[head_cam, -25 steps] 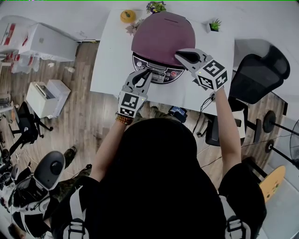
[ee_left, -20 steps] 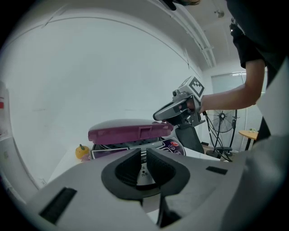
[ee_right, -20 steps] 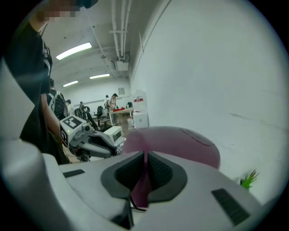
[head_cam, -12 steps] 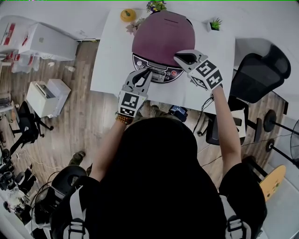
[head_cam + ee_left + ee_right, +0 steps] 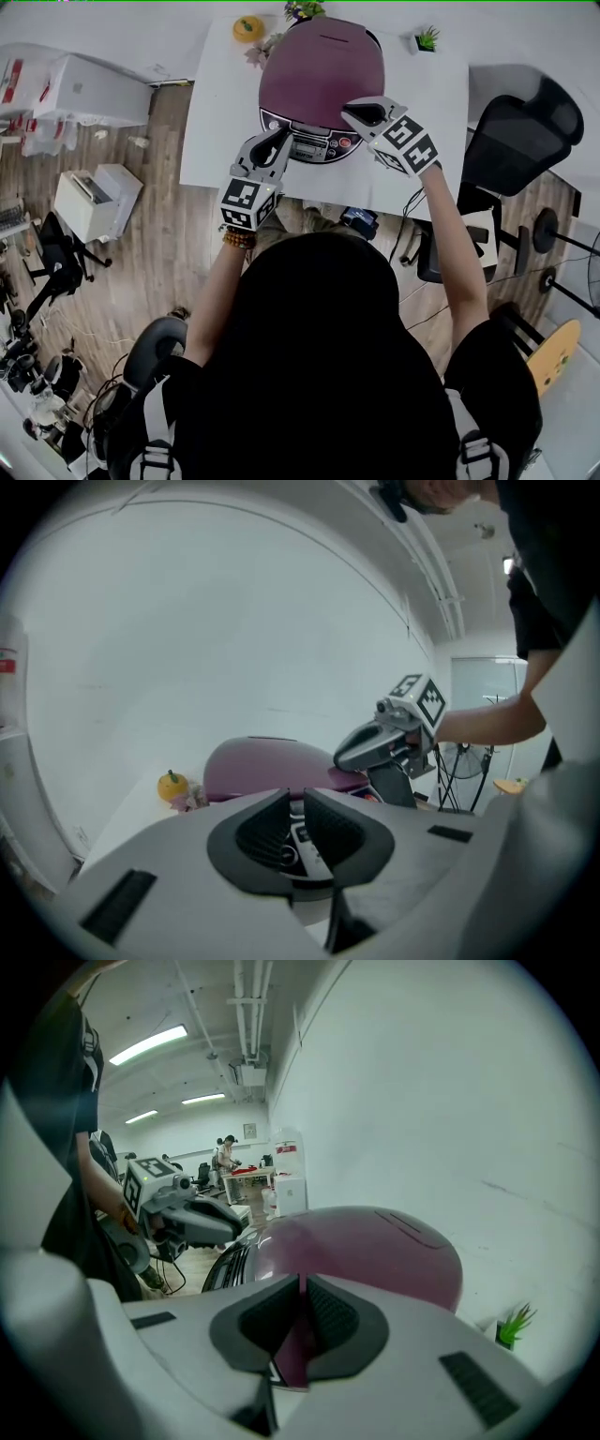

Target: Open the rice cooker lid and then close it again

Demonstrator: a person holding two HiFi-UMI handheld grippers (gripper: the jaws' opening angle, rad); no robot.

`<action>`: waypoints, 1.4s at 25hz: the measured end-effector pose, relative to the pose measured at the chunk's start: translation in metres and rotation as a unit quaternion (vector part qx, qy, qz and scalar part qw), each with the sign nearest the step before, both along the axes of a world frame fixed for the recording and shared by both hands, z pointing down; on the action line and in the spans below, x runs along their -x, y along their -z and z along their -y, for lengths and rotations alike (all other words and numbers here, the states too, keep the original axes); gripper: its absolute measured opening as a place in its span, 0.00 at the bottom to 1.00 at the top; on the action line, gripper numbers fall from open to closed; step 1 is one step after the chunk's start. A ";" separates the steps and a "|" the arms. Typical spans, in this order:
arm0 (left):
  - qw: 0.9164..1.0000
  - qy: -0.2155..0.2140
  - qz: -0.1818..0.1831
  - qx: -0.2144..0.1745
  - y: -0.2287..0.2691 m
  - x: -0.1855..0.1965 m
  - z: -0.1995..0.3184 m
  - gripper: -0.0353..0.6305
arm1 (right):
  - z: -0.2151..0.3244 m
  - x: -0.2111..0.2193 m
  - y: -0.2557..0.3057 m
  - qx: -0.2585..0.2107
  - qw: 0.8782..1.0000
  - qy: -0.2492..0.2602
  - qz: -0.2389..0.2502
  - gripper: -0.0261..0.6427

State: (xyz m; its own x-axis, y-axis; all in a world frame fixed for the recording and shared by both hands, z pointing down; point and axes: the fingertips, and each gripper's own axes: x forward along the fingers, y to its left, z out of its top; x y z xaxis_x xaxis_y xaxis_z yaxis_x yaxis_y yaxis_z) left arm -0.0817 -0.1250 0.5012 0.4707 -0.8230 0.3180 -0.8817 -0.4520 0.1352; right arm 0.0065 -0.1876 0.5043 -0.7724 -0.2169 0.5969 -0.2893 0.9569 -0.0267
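Rice cooker (image 5: pixel 311 141) stood upright on white bench (image 5: pixel 220 112); domed purple lid (image 5: pixel 321 67) sat fully closed, dark control panel (image 5: pixel 319 146) at front.

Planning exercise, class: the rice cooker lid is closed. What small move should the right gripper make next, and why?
Probably press the shut right gripper down on the lid, at its front edge above the control panel, where it is poised.
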 end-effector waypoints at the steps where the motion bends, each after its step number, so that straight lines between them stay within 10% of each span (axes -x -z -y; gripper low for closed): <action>1: 1.000 0.008 -0.005 0.000 0.006 0.008 0.006 0.09 | 0.000 0.000 0.000 -0.002 1.000 0.000 -0.002 0.11; 8: 1.000 0.000 0.031 0.001 0.028 0.044 0.054 0.09 | 0.001 -0.002 -0.001 -0.003 1.000 -0.017 -0.002 0.11; 19: 0.981 -0.144 0.116 0.065 0.008 0.014 0.083 0.09 | 0.003 0.001 0.001 0.010 0.998 -0.046 -0.039 0.11; 28: 0.940 -0.244 0.206 0.118 -0.004 0.012 0.082 0.09 | -0.001 0.002 0.000 -0.045 0.990 -0.012 -0.131 0.11; 35: 0.893 -0.338 0.259 0.144 -0.005 0.009 0.080 0.09 | -0.007 -0.002 -0.006 -0.004 0.973 0.039 -0.226 0.11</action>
